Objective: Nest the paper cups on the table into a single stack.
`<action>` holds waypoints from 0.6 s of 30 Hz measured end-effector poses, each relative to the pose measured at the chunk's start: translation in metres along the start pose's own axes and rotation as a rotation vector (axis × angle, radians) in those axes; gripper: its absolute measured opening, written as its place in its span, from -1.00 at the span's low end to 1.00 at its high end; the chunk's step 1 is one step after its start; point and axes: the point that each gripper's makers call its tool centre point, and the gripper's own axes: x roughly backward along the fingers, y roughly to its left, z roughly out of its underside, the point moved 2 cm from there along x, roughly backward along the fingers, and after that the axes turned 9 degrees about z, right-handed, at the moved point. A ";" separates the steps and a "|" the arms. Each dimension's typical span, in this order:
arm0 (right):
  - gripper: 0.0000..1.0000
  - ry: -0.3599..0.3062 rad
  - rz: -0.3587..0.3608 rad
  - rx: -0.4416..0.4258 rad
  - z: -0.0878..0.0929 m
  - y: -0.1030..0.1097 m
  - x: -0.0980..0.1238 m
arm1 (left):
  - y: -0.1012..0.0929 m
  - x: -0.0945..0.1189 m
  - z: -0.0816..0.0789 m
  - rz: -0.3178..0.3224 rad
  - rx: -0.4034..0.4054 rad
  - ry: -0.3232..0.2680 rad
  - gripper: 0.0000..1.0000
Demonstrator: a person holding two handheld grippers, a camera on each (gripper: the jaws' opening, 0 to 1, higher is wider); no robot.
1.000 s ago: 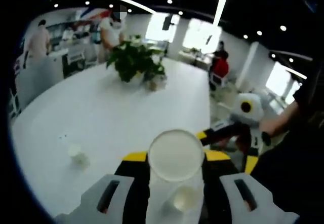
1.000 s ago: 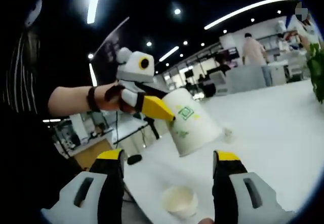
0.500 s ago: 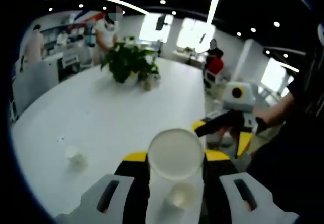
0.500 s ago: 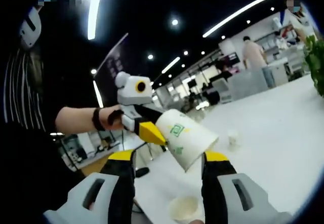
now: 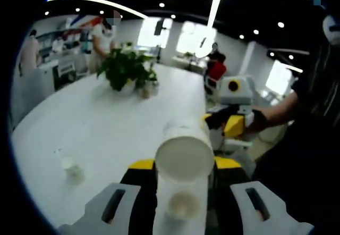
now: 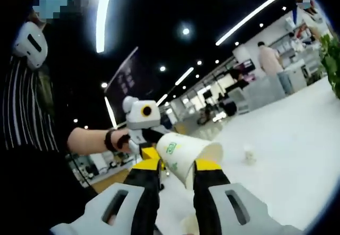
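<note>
Holding one paper cup clamped in my left gripper, mouth facing the camera, I close my right gripper around its body. Both jaw pairs squeeze the same thin wall, so I judge crushing or a slip likely at handover. Below sits a second cup. Farther off, a third cup waits on the table, beyond it a plant.

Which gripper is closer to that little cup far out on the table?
Neither clearly. The left gripper and right gripper meet at one paper cup, both far from the small cup.
</note>
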 end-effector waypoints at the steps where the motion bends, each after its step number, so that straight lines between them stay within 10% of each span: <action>1: -0.74 -0.011 -0.008 -0.019 -0.002 0.001 0.001 | -0.001 0.000 -0.001 0.008 0.001 -0.013 -0.23; 4: -0.88 -0.014 -0.044 -0.121 -0.005 0.003 0.002 | -0.006 0.000 0.000 0.024 -0.028 -0.021 -0.22; 18: -1.00 0.050 -0.113 -0.100 -0.001 0.024 -0.004 | -0.006 0.004 0.008 -0.029 -0.164 -0.089 -0.07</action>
